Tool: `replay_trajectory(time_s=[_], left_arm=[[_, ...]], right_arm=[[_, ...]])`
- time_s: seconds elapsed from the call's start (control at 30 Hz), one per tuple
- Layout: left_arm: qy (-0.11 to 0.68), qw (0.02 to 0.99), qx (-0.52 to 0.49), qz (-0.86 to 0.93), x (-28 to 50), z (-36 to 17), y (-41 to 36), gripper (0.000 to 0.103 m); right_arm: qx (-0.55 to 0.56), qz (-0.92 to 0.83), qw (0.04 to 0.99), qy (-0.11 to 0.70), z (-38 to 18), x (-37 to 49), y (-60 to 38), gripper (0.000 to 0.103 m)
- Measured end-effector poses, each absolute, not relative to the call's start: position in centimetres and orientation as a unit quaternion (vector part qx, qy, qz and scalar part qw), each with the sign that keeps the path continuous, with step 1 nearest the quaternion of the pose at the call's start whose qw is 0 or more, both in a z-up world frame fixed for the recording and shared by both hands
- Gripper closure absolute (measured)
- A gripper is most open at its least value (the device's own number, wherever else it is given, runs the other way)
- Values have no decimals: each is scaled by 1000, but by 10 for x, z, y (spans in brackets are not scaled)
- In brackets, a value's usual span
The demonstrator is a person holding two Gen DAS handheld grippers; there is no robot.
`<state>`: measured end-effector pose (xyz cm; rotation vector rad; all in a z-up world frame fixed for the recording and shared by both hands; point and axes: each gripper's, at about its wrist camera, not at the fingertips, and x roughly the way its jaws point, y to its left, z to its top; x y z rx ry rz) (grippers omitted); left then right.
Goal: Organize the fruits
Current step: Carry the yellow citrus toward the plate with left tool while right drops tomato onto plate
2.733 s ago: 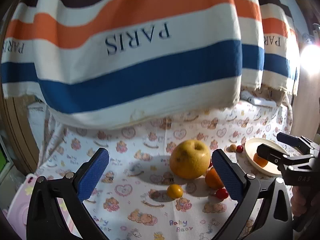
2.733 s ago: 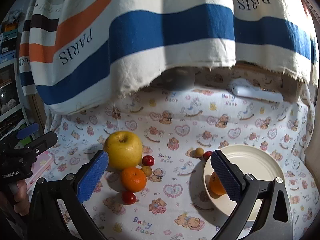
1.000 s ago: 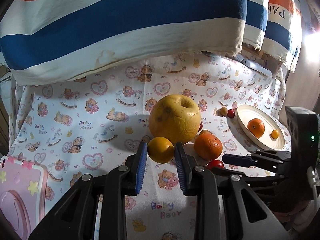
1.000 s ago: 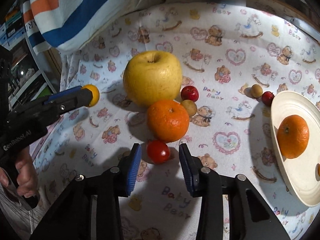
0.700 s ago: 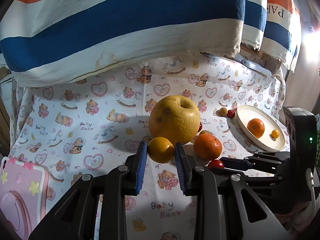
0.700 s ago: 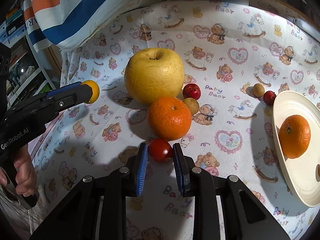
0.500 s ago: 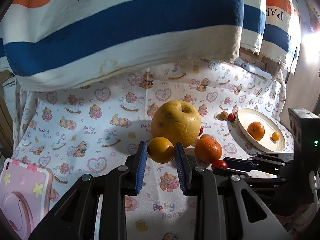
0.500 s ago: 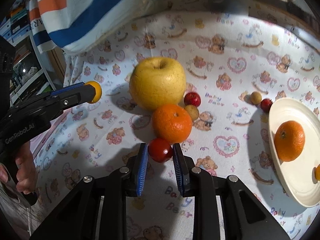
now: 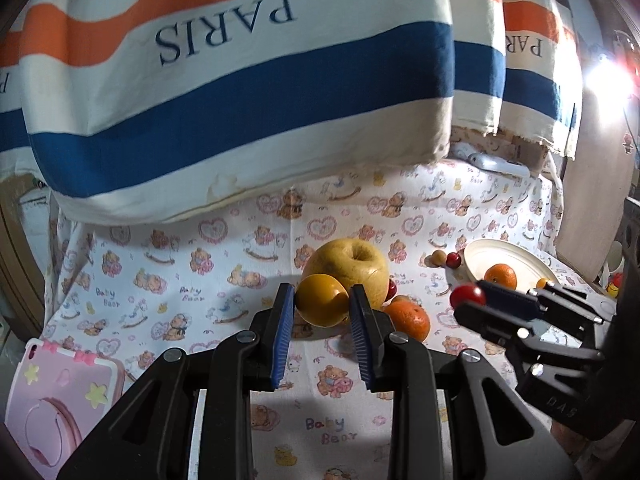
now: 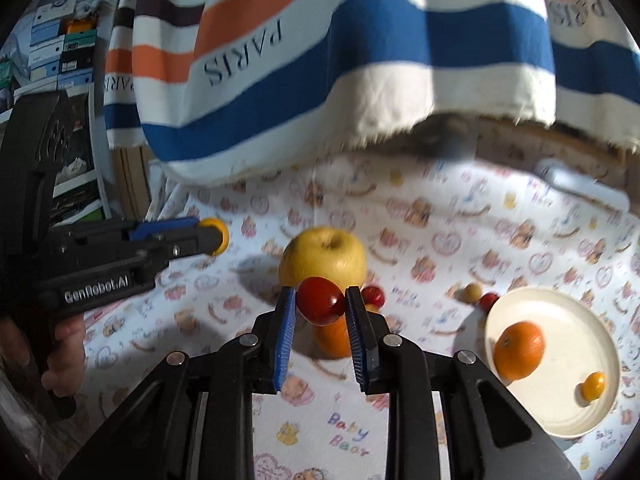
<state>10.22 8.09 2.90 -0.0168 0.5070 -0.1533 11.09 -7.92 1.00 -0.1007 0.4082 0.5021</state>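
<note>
Fruits are what I am sorting, and both my grippers carry one at this moment. My left gripper (image 9: pixel 322 306) is clamped on a small yellow-orange fruit (image 9: pixel 320 299), pinched between the blue pads at the very tips. My right gripper (image 10: pixel 321 302) is closed on a small red fruit (image 10: pixel 320 301), held the same way. Both pieces hang clear of the bear-print cloth (image 9: pixel 192 280), so I judge the step in hand to be the carry, with the pick-up done.

The cream plate (image 10: pixel 516 300) lies ahead and to the right of my right gripper, well apart from its tips, with an orange (image 10: pixel 519 350) and a tiny yellow fruit (image 10: pixel 593 385) already in it. From my left gripper it sits farther off to the right, beyond the right gripper's fingers. A big yellow apple (image 10: pixel 323 258) stands just ahead of both tips, and a second orange (image 9: pixel 408 318) lies beneath and slightly right of the left one.

Next I think the right hand should swing rightward over the rim, lower, then ease its pads apart onto bare plate so the round fruit does not roll out. The left would follow without crossing it.

Both grippers point forward and slope gently downward; my left hand (image 10: pixel 60 360) wraps the handle at the near left.
</note>
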Motion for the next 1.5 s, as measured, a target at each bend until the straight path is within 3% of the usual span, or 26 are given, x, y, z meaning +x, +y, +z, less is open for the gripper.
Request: replay_trajectory(time_s=[0.27,0.6,1.0,1.5], left_arm=[[216,972,14,-90,83,44,57,76],[217,970,1,-110,64,56,15,76],[248,957,13,-150,78,31,-57,76],[294,944,23,-150,101,-1,-62,76]], right_arm=[[-40,222,962,151,33,90,-97,77],[-23,168,974,148,35,63,-166,77],[-3,89,966,245,-6,93,-239,77],[11,97,936,338,-31,120,-248,77]])
